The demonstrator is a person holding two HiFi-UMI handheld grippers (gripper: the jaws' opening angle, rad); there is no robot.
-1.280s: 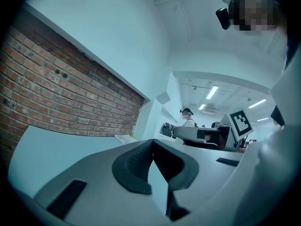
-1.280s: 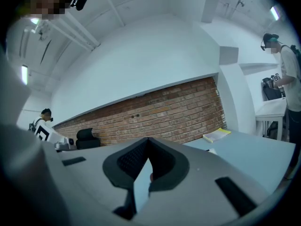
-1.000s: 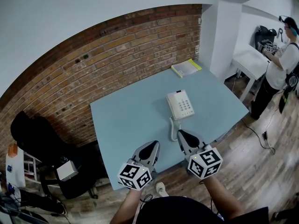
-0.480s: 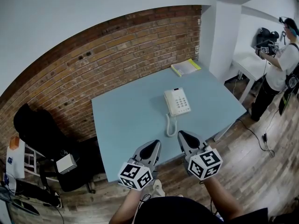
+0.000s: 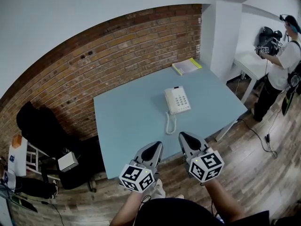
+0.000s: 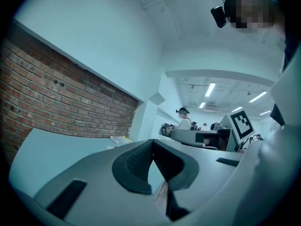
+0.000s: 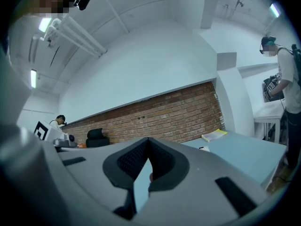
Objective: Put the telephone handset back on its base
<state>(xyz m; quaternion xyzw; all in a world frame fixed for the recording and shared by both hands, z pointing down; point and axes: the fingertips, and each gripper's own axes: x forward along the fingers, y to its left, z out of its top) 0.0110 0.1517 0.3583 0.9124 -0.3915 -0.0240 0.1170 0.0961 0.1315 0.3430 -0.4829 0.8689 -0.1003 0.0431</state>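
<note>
Head view: a white telephone [image 5: 178, 100] stands near the middle of a light blue table [image 5: 127, 121]. The handset appears to lie along the left side of its base, though how it is seated cannot be confirmed. The coiled cord [image 5: 169, 123] trails from the telephone toward the near table edge. A yellow book [image 5: 187, 66] lies at the far corner, by the brick wall [image 5: 108, 55]. The left gripper [image 5: 156, 145] and right gripper [image 5: 182, 135] are held side by side at the near edge, well apart from the telephone. A second person [image 5: 282, 65] stands at far right.

Left gripper view: the jaws are closed tip to tip, with nothing between the pads. The gripper points level over the table.

Right gripper view: the jaws are likewise closed and empty, facing the table and brick wall.
</note>
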